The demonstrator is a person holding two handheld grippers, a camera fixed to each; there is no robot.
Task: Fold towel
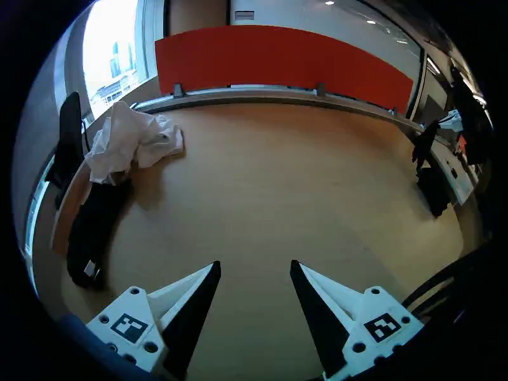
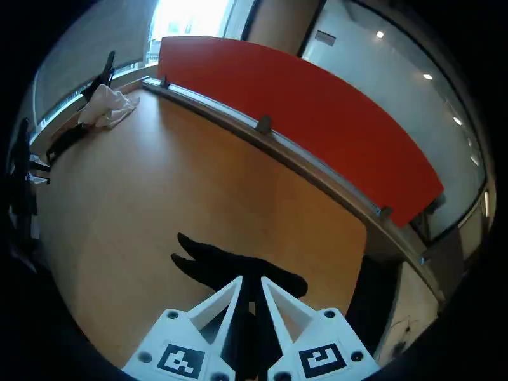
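A crumpled white towel (image 1: 130,140) lies at the far left of the wooden table (image 1: 273,190), partly over a long black object (image 1: 95,228). My left gripper (image 1: 254,267) hovers open above bare wood, well short of the towel, with nothing between its fingers. In the right gripper view the same white towel (image 2: 108,106) is small and far off at the table's far left corner. My right gripper (image 2: 251,280) has its fingers close together on a black cloth (image 2: 216,260), which spreads onto the table (image 2: 140,190) just ahead of the tips.
A red divider panel (image 1: 279,60) on a grey rail (image 1: 267,95) closes the table's far edge; it also appears as the red panel (image 2: 298,108). Dark objects (image 1: 435,184) stand at the right edge. A window (image 1: 111,63) is far left. The black object (image 2: 63,143) lies near the towel.
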